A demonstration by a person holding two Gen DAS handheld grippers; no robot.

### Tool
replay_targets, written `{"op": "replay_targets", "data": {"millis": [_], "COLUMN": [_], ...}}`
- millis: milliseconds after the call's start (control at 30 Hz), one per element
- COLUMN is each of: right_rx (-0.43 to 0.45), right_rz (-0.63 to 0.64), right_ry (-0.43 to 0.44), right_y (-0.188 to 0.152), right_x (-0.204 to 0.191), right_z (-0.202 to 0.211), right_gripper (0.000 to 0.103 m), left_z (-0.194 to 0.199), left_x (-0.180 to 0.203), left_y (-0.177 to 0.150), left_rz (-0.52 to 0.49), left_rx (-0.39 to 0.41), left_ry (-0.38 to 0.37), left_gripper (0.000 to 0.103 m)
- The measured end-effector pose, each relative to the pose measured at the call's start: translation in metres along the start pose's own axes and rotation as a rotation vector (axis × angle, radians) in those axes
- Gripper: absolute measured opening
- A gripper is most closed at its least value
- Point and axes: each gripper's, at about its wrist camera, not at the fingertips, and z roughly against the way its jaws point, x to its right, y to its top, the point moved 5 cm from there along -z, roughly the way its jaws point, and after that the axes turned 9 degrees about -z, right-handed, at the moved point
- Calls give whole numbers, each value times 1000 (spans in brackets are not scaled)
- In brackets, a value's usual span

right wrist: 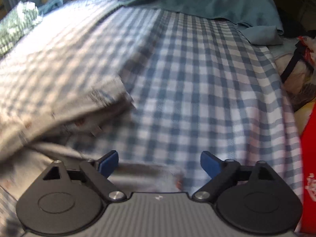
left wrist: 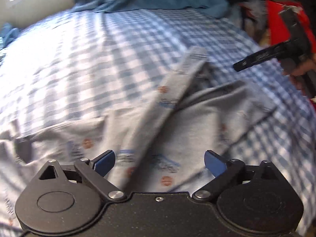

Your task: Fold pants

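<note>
Light grey pants [left wrist: 177,130] with small orange and blue prints lie rumpled on a blue checked bed sheet [left wrist: 88,59], one leg crossed over the other. My left gripper [left wrist: 160,162] is open and empty just above the pants near their front end. My right gripper [right wrist: 159,163] is open and empty over the right edge of the pants [right wrist: 65,114], which spread to its left. The right gripper also shows at the right of the left wrist view [left wrist: 256,59], held in a hand above the sheet.
A teal blanket [right wrist: 207,0] is bunched at the far end of the bed. A red item [right wrist: 310,158] and a cluttered pile [left wrist: 254,15] lie along the right side. A patterned green cloth [right wrist: 17,23] sits at the far left.
</note>
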Motion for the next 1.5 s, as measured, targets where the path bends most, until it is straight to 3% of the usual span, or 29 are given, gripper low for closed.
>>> {"op": "replay_targets", "data": {"millis": [133,233,333,433,533,600,667,867,1067,1133,1233,1400,1500], "right_rx": [-54,-79,-78,-72,-78,-73,-56,48,242,286,289,139,73], "right_rz": [-246,-425,-551,-606,-659,-675,-668,-556,-453,-445,-439,-509,-591], "right_ry": [190,281,293,237,204,197,184,236,324,320,249,111,87], "right_y": [19,29,35,39,40,42,44,70,89,75,40,-41,-75], "right_x": [-17,-23,-22,-17,-11,-9,-8,-26,-24,-11,12,47,60], "right_z": [-14,-26,-36,-46,-53,-54,-52,-13,62,86,97,65,46], "right_gripper": [97,85,79,63,44,20,8,1,1,1,1,1,1], "left_z": [-8,-7,-11,-16,-18,-20,-15,9,53,56,45,11,1], "left_x": [-12,-5,7,11,11,6,-3,-23,-16,-7,8,24,27], "left_y": [-10,-18,-26,-30,-30,-30,-28,-14,-2,-7,-18,-41,-51], "left_rz": [-59,-179,-300,-339,-345,-325,-266,-157,-219,-264,-336,-397,-432], "left_rx": [-68,-76,-98,-123,-135,-151,-133,-56,108,123,93,3,-31], "left_ry": [82,111,162,197,236,246,244,215,178,158,137,101,94], "left_gripper": [96,95,86,75,47,3,1,0,0,0,0,0,0]}}
